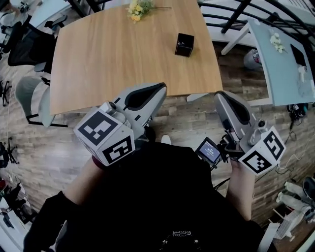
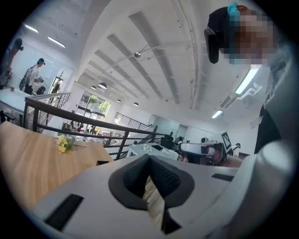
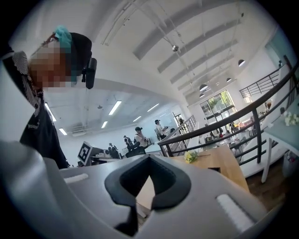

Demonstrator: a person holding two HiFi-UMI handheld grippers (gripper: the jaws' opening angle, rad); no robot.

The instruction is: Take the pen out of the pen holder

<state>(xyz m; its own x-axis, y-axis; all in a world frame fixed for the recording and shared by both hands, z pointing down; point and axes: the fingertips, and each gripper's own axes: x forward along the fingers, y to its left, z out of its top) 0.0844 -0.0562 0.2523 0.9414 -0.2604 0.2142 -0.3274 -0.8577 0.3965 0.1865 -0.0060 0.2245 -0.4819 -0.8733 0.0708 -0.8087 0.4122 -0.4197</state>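
Two hand-held grippers, both in the lower half of the head view, below the near edge of the wooden table (image 1: 108,59) and over plank floor (image 1: 187,123).

Left gripper (image 1: 158,90): lower left of centre, jaws pointing up and right toward the table edge, marker cube at its rear. Its own view shows the dark pads meeting at the tips with nothing between them; only floor shows through the slot behind the tips. Closed, empty.

Right gripper (image 1: 220,96): lower right of centre, jaws pointing up and left, marker cube at its rear, small lit screen (image 1: 208,150) just to its left. Its own view shows the pads pressed together at the tips, nothing gripped. Closed, empty.

Pen holder (image 1: 184,44): one small black box, upright on the table, upper right of centre, near the table's right edge. Well apart from both grippers, touched by neither. Whether a pen stands in it cannot be made out at this size.

Flowers (image 1: 139,9): one yellow bunch lying at the table's far edge, top centre, apart from the pen holder.

Surroundings: black chair (image 1: 27,44) and grey chair (image 1: 29,93) left of the table; pale blue table (image 1: 283,64) at the right edge; dark railing (image 2: 70,114) in both gripper views. Person's dark top (image 1: 147,197) fills the bottom centre.
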